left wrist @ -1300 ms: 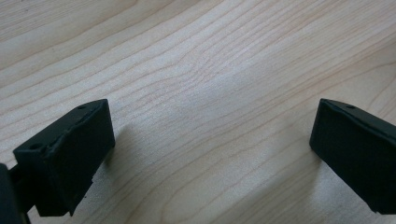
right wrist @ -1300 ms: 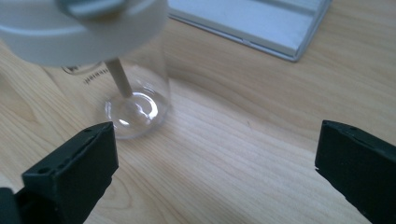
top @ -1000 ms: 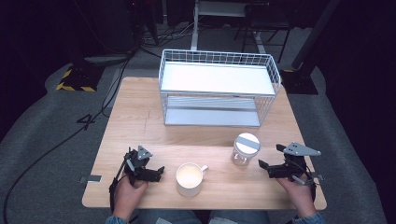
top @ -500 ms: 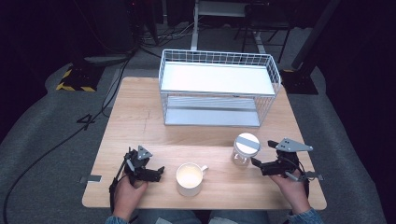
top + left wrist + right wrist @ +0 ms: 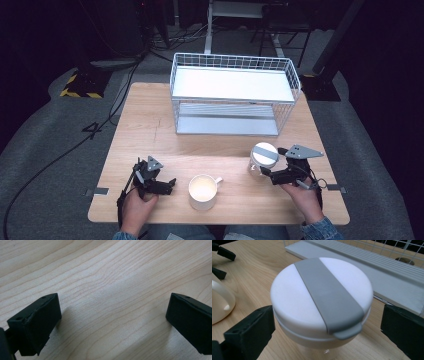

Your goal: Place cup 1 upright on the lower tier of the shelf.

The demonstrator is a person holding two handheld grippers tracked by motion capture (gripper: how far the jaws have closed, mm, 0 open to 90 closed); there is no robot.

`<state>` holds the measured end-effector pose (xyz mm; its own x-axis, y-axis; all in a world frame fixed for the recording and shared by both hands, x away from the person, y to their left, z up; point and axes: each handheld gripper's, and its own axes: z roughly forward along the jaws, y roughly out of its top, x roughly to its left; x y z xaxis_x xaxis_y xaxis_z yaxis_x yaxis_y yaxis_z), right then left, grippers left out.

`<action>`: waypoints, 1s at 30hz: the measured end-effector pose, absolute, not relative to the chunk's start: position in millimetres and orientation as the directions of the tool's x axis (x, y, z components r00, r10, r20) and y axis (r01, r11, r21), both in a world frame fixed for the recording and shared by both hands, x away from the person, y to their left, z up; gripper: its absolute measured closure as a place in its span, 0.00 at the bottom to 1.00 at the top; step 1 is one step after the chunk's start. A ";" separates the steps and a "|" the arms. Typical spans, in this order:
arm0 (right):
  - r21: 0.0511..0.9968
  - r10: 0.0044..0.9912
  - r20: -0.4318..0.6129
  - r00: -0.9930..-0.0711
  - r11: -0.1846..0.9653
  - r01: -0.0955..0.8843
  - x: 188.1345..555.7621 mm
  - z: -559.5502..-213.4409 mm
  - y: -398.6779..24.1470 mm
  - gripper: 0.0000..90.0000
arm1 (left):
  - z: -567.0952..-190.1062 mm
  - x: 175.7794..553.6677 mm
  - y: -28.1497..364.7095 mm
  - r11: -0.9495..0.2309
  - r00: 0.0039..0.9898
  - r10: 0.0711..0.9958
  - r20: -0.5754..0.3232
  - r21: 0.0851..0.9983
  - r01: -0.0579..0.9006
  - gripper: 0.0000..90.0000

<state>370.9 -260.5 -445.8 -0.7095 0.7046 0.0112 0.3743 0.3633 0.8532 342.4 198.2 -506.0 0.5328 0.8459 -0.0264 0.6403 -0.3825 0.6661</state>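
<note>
Right gripper view puts the lidded jar straight ahead of me, between my two black jaws, which stand wide apart with wood showing on either side of it; my right gripper has hold of nothing yet. The jar stands upright, its white lid crossed by a grey band whose tab points back toward me. From the high view, the jar sits on the wooden table toward its right front, just beside my right gripper, which lies to its right and a touch nearer me, so the closing move is short and mostly leftward and forward. The cream mug is to the jar's left, near but apart, and the white wire shelf rack stands behind it. My left gripper is well apart from the jar, beyond the mug, its jaws spread over bare wood and empty. I judge the right hand is plainly the one to take the jar.
</note>
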 end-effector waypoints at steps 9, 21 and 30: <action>0.852 0.691 0.023 -0.722 0.364 0.376 377.8 -450.7 -251.0 0.00 | -506.0 342.4 198.3 -0.383 0.533 0.846 -0.027 0.666 0.641 0.00; 0.846 0.696 0.041 -0.717 0.357 0.396 385.6 -455.9 -243.9 0.06 | -506.0 342.5 198.3 -0.383 0.533 0.846 -0.026 0.666 0.640 0.00; 0.845 0.702 0.032 -0.712 0.361 0.394 382.9 -455.2 -242.8 0.08 | -506.0 342.4 198.3 -0.383 0.533 0.846 -0.027 0.666 0.641 0.00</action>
<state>382.9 -242.8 -455.2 -0.7119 0.7016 0.0320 0.3938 0.3611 0.8453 342.4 198.3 -506.0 0.5329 0.8457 -0.0267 0.6406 -0.3827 0.6657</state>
